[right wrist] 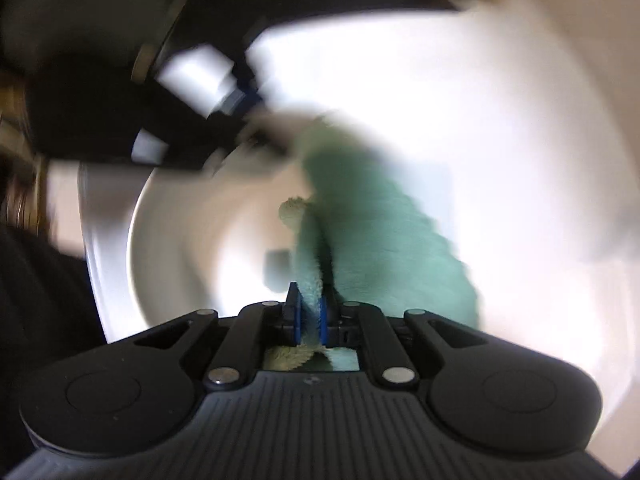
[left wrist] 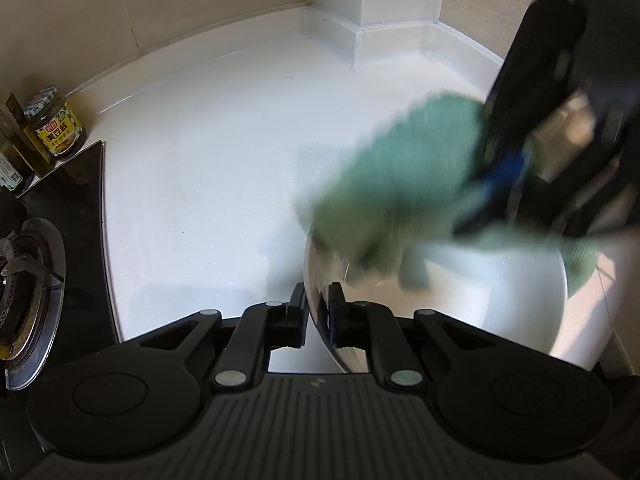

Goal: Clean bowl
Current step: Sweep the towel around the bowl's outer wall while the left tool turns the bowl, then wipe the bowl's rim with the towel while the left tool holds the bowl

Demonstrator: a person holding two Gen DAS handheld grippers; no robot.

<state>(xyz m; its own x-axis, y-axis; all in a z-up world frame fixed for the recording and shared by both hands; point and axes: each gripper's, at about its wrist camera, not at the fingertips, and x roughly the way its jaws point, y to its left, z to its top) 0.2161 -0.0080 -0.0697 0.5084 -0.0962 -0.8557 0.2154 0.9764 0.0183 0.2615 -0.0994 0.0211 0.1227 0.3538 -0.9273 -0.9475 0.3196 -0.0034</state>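
Wiping looks underway: left gripper [left wrist: 316,312] pinches the shiny steel bowl [left wrist: 516,304] rim while right gripper [right wrist: 310,316] clamps the green terry cloth [right wrist: 384,232] above it; cleanliness unclear.

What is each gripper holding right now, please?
Left gripper: closed on the bowl rim.
Right gripper: closed on the green cloth.

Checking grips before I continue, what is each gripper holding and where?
Left gripper pinches the bowl by its rim. Right gripper clamps a bunched fold of the cloth.
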